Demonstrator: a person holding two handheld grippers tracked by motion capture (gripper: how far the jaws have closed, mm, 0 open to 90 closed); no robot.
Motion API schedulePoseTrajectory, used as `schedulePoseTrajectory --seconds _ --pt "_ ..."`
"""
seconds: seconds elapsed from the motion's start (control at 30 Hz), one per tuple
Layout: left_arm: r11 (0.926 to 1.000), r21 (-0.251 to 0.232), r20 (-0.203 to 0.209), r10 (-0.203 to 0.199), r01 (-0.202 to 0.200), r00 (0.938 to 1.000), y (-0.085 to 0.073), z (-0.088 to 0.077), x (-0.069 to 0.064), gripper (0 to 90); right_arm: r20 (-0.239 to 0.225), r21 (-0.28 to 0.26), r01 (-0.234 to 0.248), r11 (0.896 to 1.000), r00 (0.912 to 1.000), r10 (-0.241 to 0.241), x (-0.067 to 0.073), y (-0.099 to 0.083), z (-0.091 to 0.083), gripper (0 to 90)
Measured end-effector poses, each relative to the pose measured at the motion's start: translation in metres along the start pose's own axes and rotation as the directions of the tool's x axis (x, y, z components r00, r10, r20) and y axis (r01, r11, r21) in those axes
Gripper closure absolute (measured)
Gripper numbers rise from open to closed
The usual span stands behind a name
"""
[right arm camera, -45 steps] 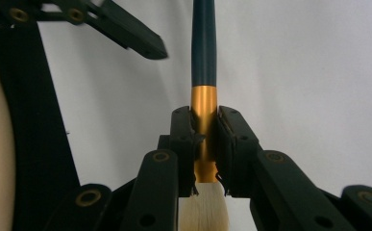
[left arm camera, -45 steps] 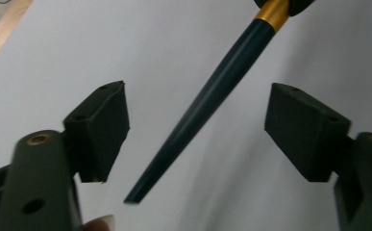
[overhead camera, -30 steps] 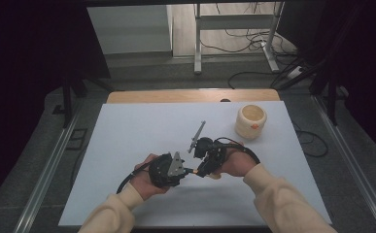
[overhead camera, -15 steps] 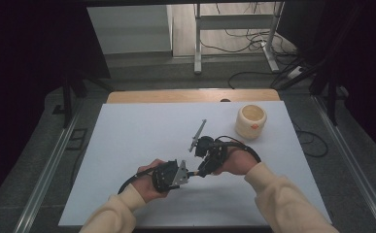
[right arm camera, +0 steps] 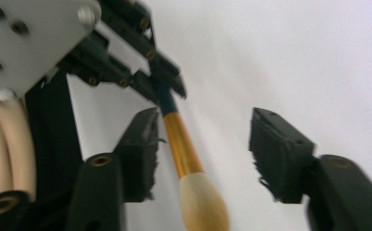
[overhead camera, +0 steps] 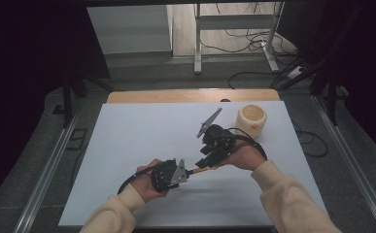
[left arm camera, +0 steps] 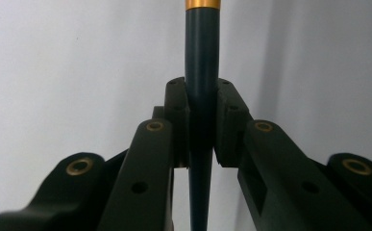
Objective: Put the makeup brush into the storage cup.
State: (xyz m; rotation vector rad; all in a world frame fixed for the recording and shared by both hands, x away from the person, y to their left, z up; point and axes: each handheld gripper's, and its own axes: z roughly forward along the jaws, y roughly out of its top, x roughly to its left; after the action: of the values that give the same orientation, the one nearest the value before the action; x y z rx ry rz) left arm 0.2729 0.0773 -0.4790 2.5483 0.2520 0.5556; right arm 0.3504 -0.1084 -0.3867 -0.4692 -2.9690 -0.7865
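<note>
A slim dark-handled makeup brush [right arm camera: 183,144] with gold ferrule is being clamped by the left gripper [left arm camera: 202,120] (light, stiff handle, soft bristles); the right gripper [right arm camera: 203,154] is being held open around the ferrule.

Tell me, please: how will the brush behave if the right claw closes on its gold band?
The brush looks stiff and light: the left claw holds its thin dark handle alone. The round gold band seems smooth, so it may slip or roll. The pale bristles should bend softly if pushed.
</note>
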Motion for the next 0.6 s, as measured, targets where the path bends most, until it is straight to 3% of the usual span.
schedulePoseTrajectory --seconds 0.1,0.27,0.37,0.43,0.53,0.57,0.6 --pt "0.9998 0.000 -0.002 -0.020 0.020 0.9998 -0.002 -0.001 0.001 79.0 0.031 -0.083 -0.030 0.996 0.9990 0.033 -0.002 -0.006 -0.013 34.8" --pt "0.9976 -0.019 -0.008 -0.066 0.066 0.9978 -0.004 -0.004 0.002 79.0 0.066 -0.210 -0.095 0.973 0.9916 0.111 -0.005 -0.026 -0.030 28.8" --pt "0.9940 -0.025 0.000 -0.106 0.106 0.9943 -0.007 -0.006 0.003 79.0 0.088 -0.277 -0.109 0.955 0.9865 0.138 -0.004 -0.041 -0.038 27.3" --pt "0.9908 -0.033 0.009 -0.131 0.131 0.9913 -0.008 -0.006 0.005 79.0 0.108 -0.335 -0.117 0.935 0.9810 0.161 -0.003 -0.052 -0.042 27.9" --pt "0.9877 -0.039 0.002 -0.152 0.151 0.9885 -0.010 -0.007 0.006 79.0 0.106 -0.403 -0.137 0.905 0.9752 0.195 -0.002 -0.067 -0.047 28.3" --pt "0.9854 -0.043 0.001 -0.165 0.165 0.9863 -0.011 -0.008 0.006 79.0 0.106 -0.403 -0.137 0.905 0.9752 0.195 -0.002 -0.067 -0.047 28.3" --pt "0.9818 -0.052 -0.001 -0.183 0.183 0.9831 -0.012 -0.009 0.007 79.0 0.102 -0.423 -0.143 0.895 0.9736 0.204 -0.001 -0.076 -0.048 28.3"
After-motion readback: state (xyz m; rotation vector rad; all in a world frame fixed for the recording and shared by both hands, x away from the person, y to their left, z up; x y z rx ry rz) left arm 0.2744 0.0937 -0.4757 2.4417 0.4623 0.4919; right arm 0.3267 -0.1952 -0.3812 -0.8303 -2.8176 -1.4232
